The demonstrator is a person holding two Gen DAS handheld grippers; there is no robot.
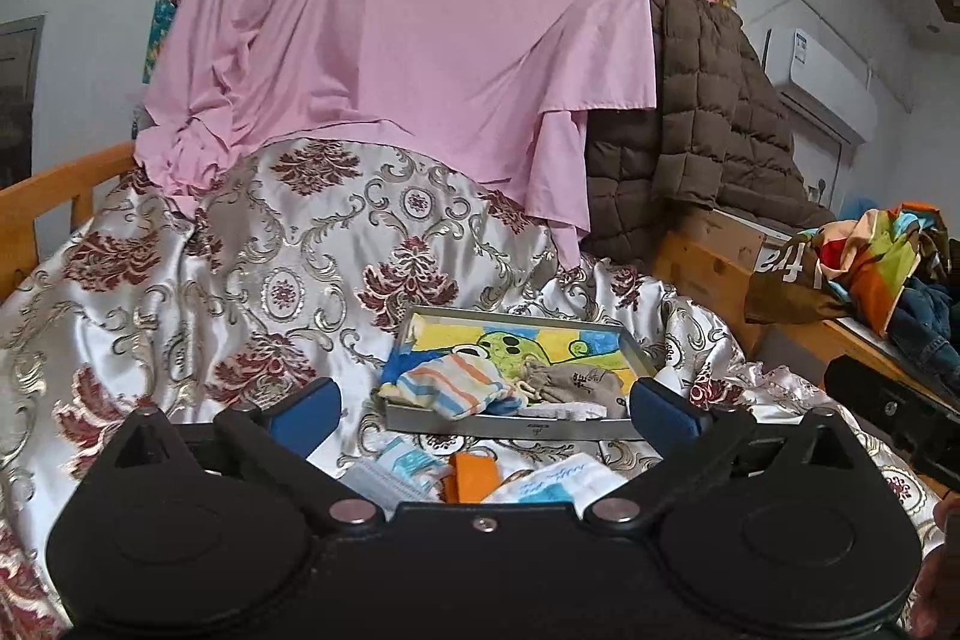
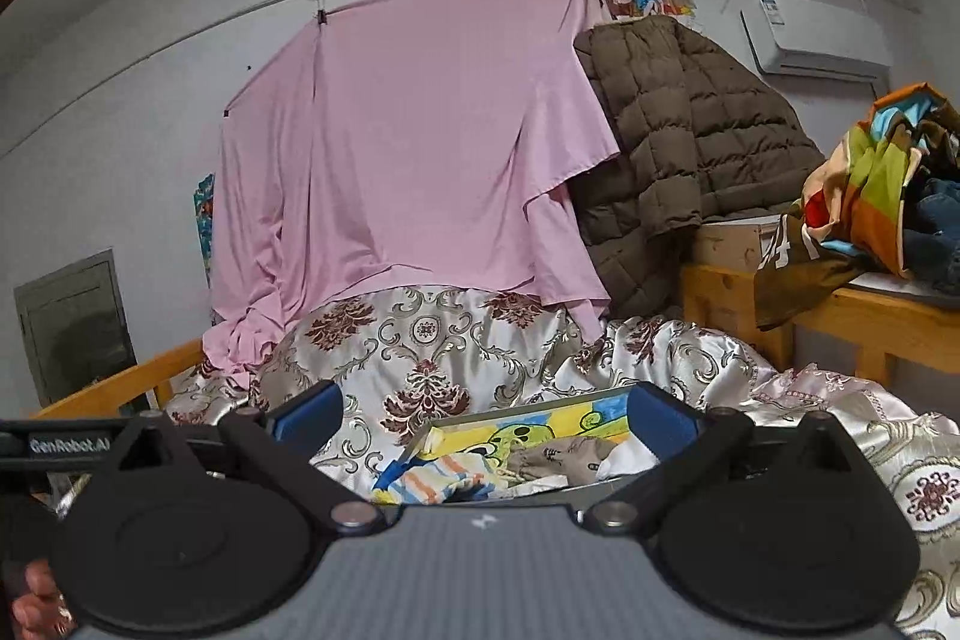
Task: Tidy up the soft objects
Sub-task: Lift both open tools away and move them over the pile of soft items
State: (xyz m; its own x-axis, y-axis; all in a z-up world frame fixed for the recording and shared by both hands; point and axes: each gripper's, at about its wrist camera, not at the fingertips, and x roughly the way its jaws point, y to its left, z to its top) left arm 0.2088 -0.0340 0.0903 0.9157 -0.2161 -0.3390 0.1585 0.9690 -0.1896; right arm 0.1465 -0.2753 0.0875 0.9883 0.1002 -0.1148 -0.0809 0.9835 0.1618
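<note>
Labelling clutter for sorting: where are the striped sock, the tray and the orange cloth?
striped sock (image 1: 453,388): left wrist view, middle of its striped body.
tray (image 1: 510,424): left wrist view, near metal wall.
orange cloth (image 1: 474,478): left wrist view, its centre.

Soft even indoor light, sharp focus, fisheye-bowed edges, dark corners

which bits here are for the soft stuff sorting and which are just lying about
For the job:
tray
striped sock
grey pouch
orange cloth
white packets

Lying about:
pink sheet
brown padded jacket
clothes pile
air conditioner
</note>
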